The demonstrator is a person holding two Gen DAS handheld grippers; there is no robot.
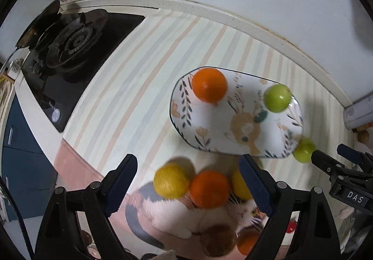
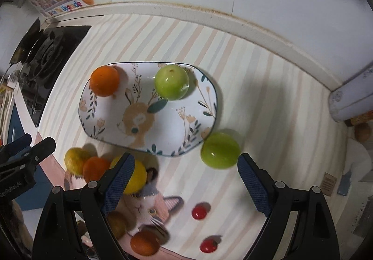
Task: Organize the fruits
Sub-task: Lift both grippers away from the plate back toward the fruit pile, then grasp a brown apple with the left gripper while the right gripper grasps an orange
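Note:
A floral plate (image 1: pixel 216 124) (image 2: pixel 167 124) lies on the striped counter and holds an orange (image 1: pixel 209 84) (image 2: pixel 104 81) and a green apple (image 1: pixel 277 98) (image 2: pixel 172 82). A second green apple (image 2: pixel 220 150) (image 1: pixel 303 150) lies just off the plate's right edge. A lemon (image 1: pixel 171 180) (image 2: pixel 75 160), an orange (image 1: pixel 209 189) (image 2: pixel 96 168) and another lemon (image 2: pixel 137 177) (image 1: pixel 240 184) cluster in front of the plate. My left gripper (image 1: pixel 188 185) is open above that cluster, empty. My right gripper (image 2: pixel 186 180) is open and empty, near the loose apple.
A black gas stove (image 1: pixel 70 50) sits at the left. Two small red tomatoes (image 2: pixel 199 211) (image 2: pixel 208 245), an orange (image 2: pixel 144 246) and a brown fruit (image 1: pixel 218 240) lie on the near mat. A white container (image 2: pixel 352 99) stands by the right wall.

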